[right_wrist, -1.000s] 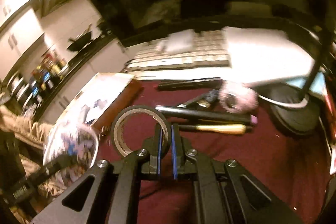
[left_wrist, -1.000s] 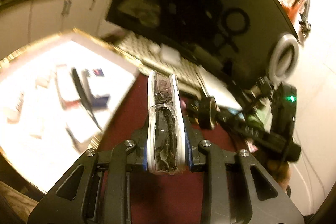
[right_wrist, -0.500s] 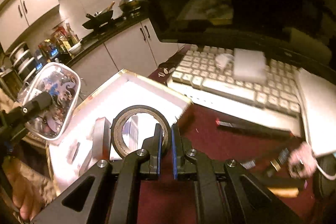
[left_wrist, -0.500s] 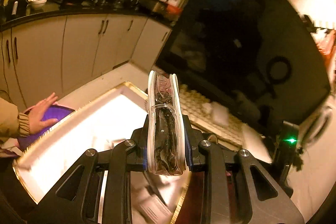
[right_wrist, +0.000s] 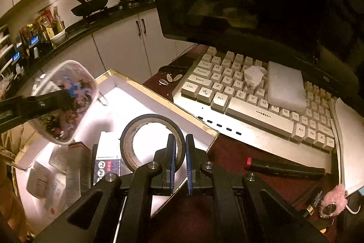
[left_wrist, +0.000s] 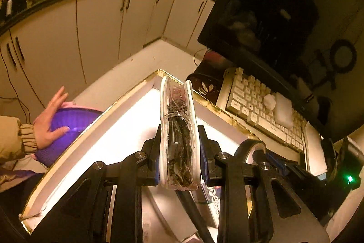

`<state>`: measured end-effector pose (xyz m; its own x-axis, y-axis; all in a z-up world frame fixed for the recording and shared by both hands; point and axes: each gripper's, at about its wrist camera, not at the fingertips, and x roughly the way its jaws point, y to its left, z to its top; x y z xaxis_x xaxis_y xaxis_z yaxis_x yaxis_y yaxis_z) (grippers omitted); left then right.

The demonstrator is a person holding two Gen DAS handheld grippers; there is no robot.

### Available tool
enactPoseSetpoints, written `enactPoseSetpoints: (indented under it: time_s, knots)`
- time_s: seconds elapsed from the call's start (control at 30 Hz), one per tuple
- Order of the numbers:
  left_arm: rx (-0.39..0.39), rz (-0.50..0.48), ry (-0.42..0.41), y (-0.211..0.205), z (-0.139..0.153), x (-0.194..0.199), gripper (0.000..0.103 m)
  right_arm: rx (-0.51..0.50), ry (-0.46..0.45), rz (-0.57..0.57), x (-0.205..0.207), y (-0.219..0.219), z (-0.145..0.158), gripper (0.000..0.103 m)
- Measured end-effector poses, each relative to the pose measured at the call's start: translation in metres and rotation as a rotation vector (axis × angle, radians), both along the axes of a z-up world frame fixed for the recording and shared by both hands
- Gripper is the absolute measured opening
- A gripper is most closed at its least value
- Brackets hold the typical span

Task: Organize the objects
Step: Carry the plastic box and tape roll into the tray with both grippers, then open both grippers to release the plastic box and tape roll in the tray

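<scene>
**Both loads now arriving over the storage box**

The clear container is standing on edge between the jaws of the left gripper, which are pressing on its two flat sides at a partly open width. The tape roll is hanging from the right gripper, whose jaws are nearly closed, pinching the roll's wall. A second ago both grippers were facing the dark red desk and its pens; now both are hovering over the white, gold-edged box. Judged from this, the carrying phase is ending and release into the box is becoming the next step.

The right wrist view is showing the box contents: cartons and packets lying flat below the roll, plus the container's printed face. The left wrist view is hiding that interior in glare, but is showing a person's hand resting on a purple bowl just beside the box's outer wall.
</scene>
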<state>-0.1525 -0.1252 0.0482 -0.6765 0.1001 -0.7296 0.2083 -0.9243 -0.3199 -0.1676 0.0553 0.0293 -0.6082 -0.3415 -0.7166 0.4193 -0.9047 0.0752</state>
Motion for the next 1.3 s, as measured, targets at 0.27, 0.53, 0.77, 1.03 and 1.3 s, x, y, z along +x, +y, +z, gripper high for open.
enactPoseSetpoints:
  time_s: [0.27,0.53,0.77,1.03,1.3]
  knots:
    - [0.022,-0.018,-0.097,-0.008,-0.013,-0.039,0.025,0.059,0.064,0.016,0.005,-0.011,-0.006,0.006]
    - [0.032,-0.05,-0.195,-0.014,-0.03,-0.047,0.04,0.085,0.063,0.028,0.004,-0.013,-0.012,0.007]
    - [-0.071,0.04,-0.097,-0.025,-0.008,-0.024,0.051,0.096,0.058,0.044,0.007,-0.019,-0.018,0.01]
    - [-0.121,0.071,0.007,-0.028,0.009,-0.002,0.051,0.064,0.114,0.02,0.011,-0.014,-0.009,0.044]
    - [-0.059,0.023,-0.074,-0.025,-0.017,-0.021,0.051,0.011,0.092,0.017,0.011,-0.009,-0.007,0.044]
